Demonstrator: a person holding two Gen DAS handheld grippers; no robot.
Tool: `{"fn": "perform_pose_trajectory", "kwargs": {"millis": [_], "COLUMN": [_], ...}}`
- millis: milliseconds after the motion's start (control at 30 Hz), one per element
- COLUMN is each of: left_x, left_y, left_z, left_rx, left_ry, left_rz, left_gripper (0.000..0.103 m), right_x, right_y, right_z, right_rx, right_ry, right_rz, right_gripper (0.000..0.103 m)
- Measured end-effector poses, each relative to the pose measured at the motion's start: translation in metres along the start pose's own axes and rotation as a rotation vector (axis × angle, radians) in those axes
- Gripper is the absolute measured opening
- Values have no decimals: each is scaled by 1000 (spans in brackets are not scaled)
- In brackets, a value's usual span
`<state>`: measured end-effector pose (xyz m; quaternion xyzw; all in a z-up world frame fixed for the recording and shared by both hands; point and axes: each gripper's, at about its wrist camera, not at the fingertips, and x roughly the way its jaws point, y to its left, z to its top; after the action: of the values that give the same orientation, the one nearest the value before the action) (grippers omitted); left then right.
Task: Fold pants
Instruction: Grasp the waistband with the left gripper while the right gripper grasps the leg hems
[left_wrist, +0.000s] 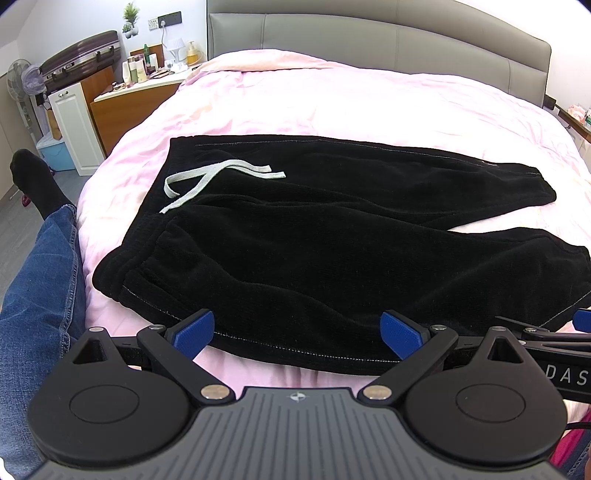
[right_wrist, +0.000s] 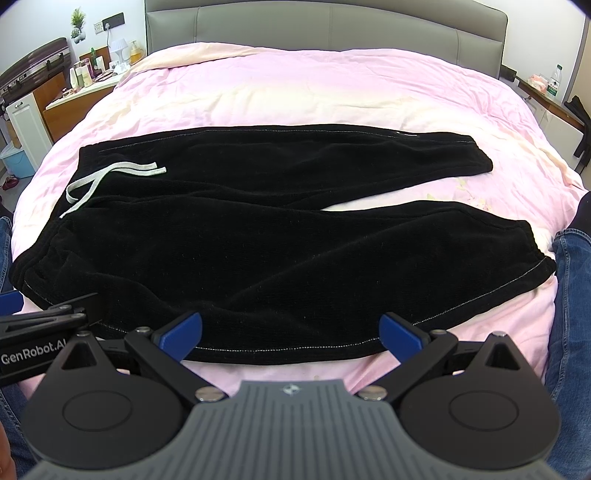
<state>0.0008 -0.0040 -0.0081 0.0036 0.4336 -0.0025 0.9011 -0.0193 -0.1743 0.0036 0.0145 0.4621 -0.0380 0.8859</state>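
Showing water bottle (right_wrist: 555, 82) rightward only.

Bright, even indoor light, sharp focus, strong fisheye bending and dark corners at the edges.

I see a big bed with a crinkly pink blanket (right_wrist: 295, 92). Behind it stands a grey padded headboard (right_wrist: 325, 26). Left of the bed is a brown wooden side table (left_wrist: 122, 107) holding bottles.
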Motion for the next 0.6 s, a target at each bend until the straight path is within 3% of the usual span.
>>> {"fn": "perform_pose_trajectory", "kwargs": {"millis": [433,600], "left_x": [9,40], "left_y": [-2,16], "left_z": [-1,-3], "left_rx": [-10,-141], "left_ry": [18,97], "left_rz": [-22,-65], "left_gripper": [103,103], "right_x": [14,35], "right_y": [-19,-37], "right_z": [-6,-2], "right_rx": [2,1], "right_ry": [7,-25], "right_rz": [-13,-35], "right_gripper": [98,98]}}
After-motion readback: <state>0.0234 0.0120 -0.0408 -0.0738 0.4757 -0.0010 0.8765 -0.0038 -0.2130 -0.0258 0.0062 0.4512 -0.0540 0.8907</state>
